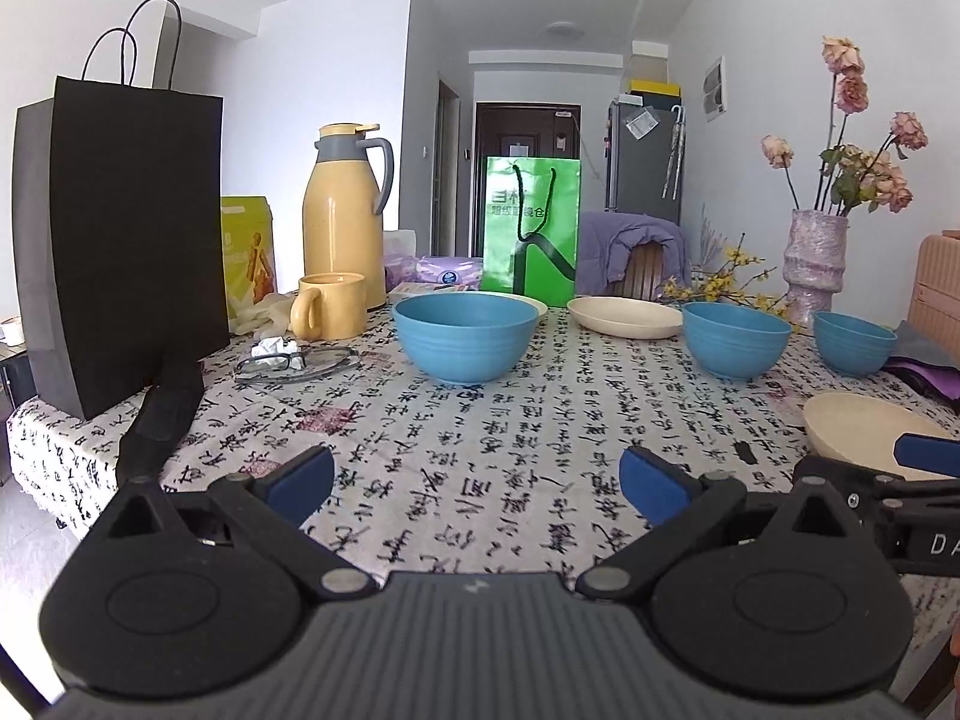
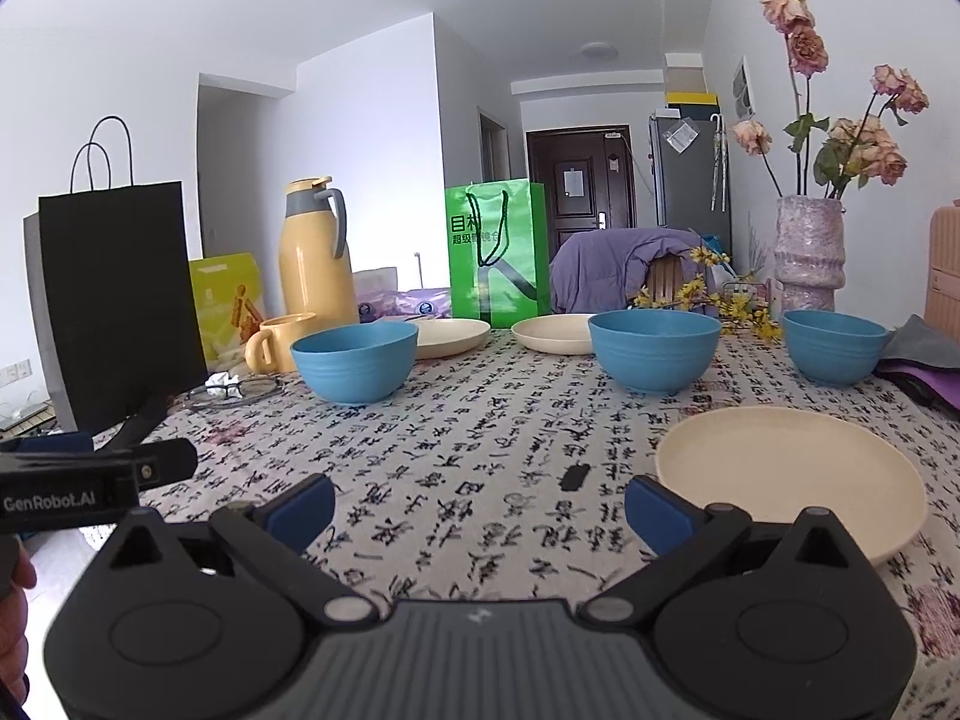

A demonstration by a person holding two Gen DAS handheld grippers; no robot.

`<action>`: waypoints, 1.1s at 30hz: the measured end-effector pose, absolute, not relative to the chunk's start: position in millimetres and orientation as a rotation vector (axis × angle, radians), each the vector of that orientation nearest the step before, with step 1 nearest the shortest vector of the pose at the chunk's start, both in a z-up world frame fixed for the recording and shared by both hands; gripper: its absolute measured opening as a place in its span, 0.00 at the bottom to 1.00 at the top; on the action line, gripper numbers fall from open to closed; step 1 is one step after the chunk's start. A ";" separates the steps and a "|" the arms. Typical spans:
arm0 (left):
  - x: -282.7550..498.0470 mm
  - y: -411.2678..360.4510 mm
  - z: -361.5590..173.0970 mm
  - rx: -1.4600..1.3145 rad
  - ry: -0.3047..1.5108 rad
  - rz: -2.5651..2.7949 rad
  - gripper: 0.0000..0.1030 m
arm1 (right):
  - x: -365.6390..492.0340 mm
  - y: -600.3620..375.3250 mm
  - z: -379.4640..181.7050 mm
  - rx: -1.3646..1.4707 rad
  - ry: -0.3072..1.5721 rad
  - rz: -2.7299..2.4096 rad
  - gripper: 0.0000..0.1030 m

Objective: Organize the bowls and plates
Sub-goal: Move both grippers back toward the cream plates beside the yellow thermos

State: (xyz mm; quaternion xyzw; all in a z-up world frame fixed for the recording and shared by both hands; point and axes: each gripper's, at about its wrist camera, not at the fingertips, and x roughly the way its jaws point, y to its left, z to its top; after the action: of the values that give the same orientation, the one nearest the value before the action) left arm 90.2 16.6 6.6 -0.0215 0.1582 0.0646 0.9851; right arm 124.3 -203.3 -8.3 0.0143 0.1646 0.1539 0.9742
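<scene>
Both grippers hover low over the near edge of a table (image 2: 480, 420) covered in a white cloth printed with black calligraphy; the left gripper (image 1: 477, 483) and the right gripper (image 2: 480, 507) each have their blue-padded jaws spread wide and hold nothing. Behind the dishes, at the far left, stand a tall black paper bag (image 1: 126, 234), a yellow thermos jug (image 1: 345, 216) and a yellow mug (image 1: 330, 306), with a green shopping bag (image 2: 498, 252) at the far centre and a vase of dried roses (image 2: 807, 252) at the far right. Three blue bowls sit well apart in a row across the middle: a left bowl (image 2: 355, 360), a centre bowl (image 2: 654, 351) and a right bowl (image 2: 834, 345). Three cream plates lie separately: a near plate (image 2: 792, 480) just beside the right gripper's right finger, and two far plates (image 2: 450, 336) (image 2: 555, 333) behind the bowls. Nothing is stacked yet, so the sorting appears to be at its very start. A sensible next move would be for the right gripper to close on the near plate's rim, a thin, shallow edge needing a low, level approach.
</scene>
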 end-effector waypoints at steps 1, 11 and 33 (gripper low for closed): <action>93.1 18.5 7.2 -0.044 0.318 0.131 1.00 | 127.6 -201.3 -7.6 0.030 0.332 0.311 1.00; 119.7 37.5 6.8 -0.062 0.336 0.138 1.00 | 157.0 -185.1 -5.1 0.018 0.345 0.298 1.00; 191.9 69.3 16.1 -0.041 0.321 0.128 1.00 | 237.4 -148.0 12.3 -0.024 0.314 0.254 1.00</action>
State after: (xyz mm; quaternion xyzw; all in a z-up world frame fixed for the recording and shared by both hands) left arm 191.9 69.3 16.1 -0.0206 0.1598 0.0638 0.9849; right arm 237.4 -148.0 12.3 -0.0119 0.1560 0.1261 0.9796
